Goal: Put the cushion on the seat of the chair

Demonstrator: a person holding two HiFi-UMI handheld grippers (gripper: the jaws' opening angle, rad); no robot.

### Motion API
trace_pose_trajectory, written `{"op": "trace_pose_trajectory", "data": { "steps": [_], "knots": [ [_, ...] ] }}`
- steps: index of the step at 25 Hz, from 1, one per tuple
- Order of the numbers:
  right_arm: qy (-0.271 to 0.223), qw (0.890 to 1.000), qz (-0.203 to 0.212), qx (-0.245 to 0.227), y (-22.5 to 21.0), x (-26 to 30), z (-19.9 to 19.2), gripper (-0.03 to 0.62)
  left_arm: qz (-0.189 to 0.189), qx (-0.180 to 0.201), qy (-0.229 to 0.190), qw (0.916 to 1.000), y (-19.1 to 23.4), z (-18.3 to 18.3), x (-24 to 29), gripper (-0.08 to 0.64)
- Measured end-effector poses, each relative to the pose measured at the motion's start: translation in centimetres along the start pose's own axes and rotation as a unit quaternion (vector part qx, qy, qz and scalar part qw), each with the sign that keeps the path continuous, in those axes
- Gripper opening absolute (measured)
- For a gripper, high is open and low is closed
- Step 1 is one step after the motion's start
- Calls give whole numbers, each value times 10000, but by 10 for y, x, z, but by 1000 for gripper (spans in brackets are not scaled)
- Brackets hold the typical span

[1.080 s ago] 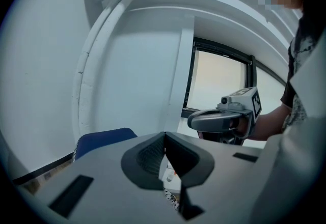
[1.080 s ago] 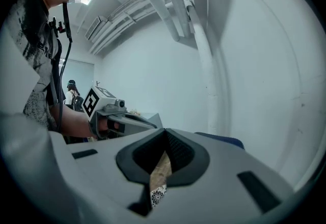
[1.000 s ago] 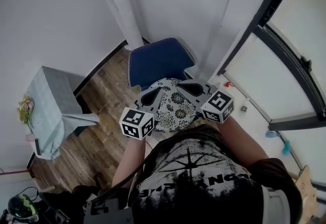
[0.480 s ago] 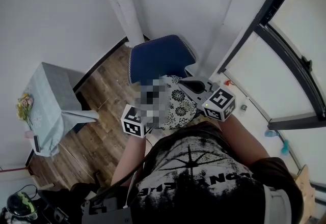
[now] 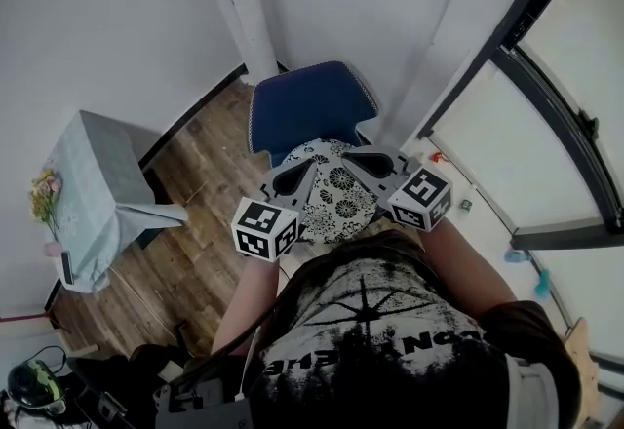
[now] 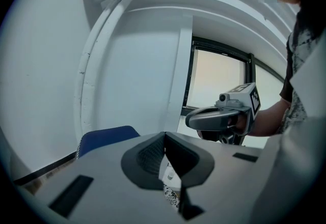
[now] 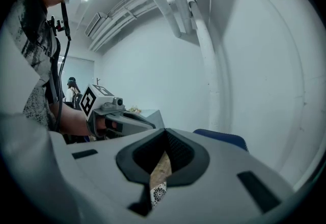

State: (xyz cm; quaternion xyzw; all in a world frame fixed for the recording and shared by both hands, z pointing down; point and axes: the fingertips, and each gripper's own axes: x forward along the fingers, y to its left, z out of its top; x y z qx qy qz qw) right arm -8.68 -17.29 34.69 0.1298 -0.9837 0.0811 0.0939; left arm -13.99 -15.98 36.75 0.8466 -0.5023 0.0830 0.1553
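A round cushion (image 5: 336, 205) with a black-and-white flower print hangs between my two grippers, just in front of the blue chair (image 5: 312, 110). My left gripper (image 5: 308, 167) is shut on the cushion's left part, and my right gripper (image 5: 349, 158) is shut on its right part. In the left gripper view the jaws (image 6: 164, 136) meet at the tip, with a strip of cushion (image 6: 172, 196) below them and the chair (image 6: 104, 139) beyond. The right gripper view shows the same closed tip (image 7: 165, 134), the patterned cloth (image 7: 158, 192) under it and the chair (image 7: 221, 139) behind.
A small table under a grey cloth (image 5: 97, 188) with flowers (image 5: 44, 198) stands at the left on the wood floor (image 5: 200, 222). A white pillar (image 5: 239, 3) rises behind the chair. A dark window frame (image 5: 531, 86) runs along the right.
Both grippers and the cushion keep their places in front of the chair. Only the head view has drifted a little.
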Motion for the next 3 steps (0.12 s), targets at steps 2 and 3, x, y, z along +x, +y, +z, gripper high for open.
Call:
{"op": "trace_pose_trajectory", "data": {
  "steps": [2, 3],
  "knots": [
    [25, 10000, 2, -10, 0, 1, -2, 17, -3, -8, 2, 10000, 0, -2, -1, 15],
    [37, 10000, 1, -14, 1, 1, -3, 17, -4, -11, 4, 10000, 0, -2, -1, 15]
  ]
}}
